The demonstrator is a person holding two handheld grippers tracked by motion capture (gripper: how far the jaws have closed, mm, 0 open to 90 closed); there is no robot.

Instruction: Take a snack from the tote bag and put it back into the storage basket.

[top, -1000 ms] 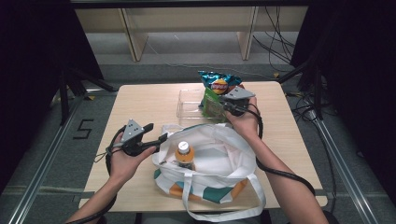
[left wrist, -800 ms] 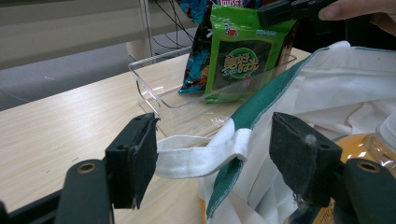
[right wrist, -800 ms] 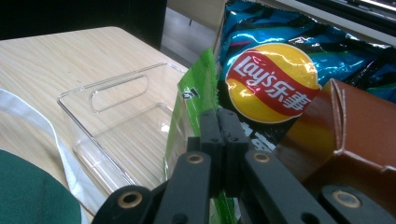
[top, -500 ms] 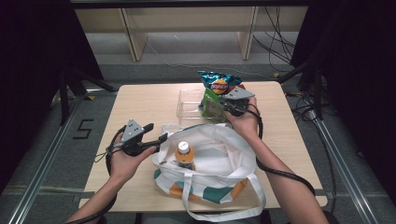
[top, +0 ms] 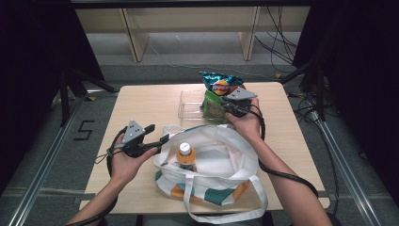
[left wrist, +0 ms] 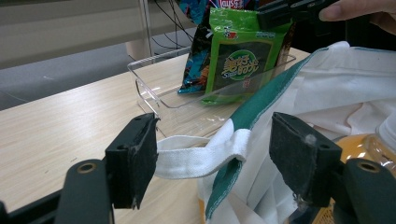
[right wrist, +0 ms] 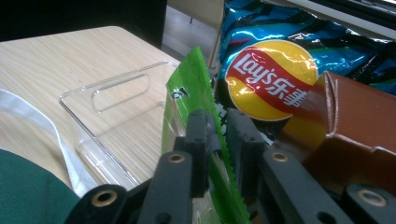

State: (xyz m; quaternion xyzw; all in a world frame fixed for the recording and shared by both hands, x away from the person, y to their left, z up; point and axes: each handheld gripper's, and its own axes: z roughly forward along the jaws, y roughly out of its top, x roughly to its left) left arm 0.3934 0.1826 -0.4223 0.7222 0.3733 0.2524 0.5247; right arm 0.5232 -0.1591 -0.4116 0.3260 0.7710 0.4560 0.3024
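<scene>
— Little had moved since the earlier frame: both hands kept their places, and only the right gripper (top: 225,104) changed, its jaws having just been opening around the green snack packet (right wrist: 205,140).

— Was the packet free of them?

— It stood upright between the jaws with a slight gap showing on one side, so the pads no longer pressed it. It sat at the near end of the clear tray (top: 189,104), just in front of the blue chip bag (top: 217,84).

— And the left gripper (left wrist: 212,156)?

— Its jaws stood well apart around the white strap (left wrist: 196,156) at the rim of the tote bag (top: 221,155), one pad touching the strap, not clamped. An orange bottle (top: 186,157) stood inside the bag, on the wooden table (top: 141,103).
</scene>
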